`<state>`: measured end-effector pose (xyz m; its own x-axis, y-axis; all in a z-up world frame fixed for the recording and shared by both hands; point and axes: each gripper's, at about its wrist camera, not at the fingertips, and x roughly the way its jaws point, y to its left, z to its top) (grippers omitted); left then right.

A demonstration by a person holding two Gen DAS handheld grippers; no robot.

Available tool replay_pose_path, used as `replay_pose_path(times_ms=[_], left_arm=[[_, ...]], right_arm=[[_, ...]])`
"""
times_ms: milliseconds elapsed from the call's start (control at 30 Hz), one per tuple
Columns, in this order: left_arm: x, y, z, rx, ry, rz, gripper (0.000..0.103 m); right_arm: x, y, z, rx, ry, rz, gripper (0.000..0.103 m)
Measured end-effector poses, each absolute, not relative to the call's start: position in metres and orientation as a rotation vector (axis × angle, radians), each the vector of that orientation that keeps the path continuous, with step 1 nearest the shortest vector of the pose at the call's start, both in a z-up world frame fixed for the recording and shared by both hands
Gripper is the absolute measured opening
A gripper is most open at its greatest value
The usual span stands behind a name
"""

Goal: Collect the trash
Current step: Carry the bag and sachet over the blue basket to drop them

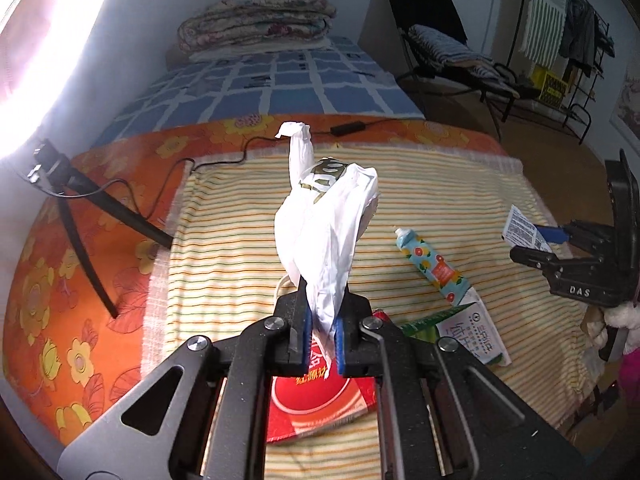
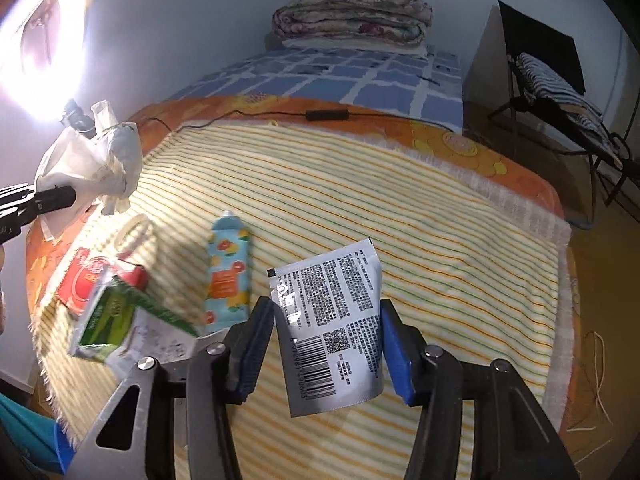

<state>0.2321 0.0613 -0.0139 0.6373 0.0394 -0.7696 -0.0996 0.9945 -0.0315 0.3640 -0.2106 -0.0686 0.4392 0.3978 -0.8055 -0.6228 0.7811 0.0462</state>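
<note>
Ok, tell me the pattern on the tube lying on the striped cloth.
Light blue tube with orange citrus fruit print and an orange label; clearest in the right wrist view.

White plastic bag (image 1: 320,236): crumpled, bunched, hanging upright above the striped cloth (image 1: 440,196), printed wrapper showing inside.
Silver sachet (image 2: 334,328): flat, barcode and small print facing up, lifted off the cloth's near edge.
Blue tube (image 2: 228,272): fruit pattern, lying flat mid-cloth.
Red packet (image 2: 82,280): flat at the cloth's left corner.
Green carton (image 2: 116,316): crushed, overlapping the red packet.
</note>
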Motion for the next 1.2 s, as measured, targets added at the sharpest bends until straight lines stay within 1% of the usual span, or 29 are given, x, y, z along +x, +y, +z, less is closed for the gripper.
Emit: replay_pose_path(times_ms=[300,567,867,1200], left_arm=[[0.176,0.064,0.022,-0.081,0.827,0.061,0.006],[0.108,0.061,0.027,-0.051,0.842,0.041,0.006],[0.030,0.063,0.014,-0.064,0.888,0.023,0.006],[-0.038,0.059,-0.014,-0.093,0.969,-0.001,0.006]], right_arm=[[0.311,-0.223,-0.026,-0.229,0.876,0.673,0.055],[0.241,-0.225,-0.009,-0.256,0.854,0.717,0.055],[0.158,-0.217,-0.015,-0.261,0.873,0.817,0.056],[0.092,-0.202,-0.051,-0.271,0.949,0.908,0.057]])
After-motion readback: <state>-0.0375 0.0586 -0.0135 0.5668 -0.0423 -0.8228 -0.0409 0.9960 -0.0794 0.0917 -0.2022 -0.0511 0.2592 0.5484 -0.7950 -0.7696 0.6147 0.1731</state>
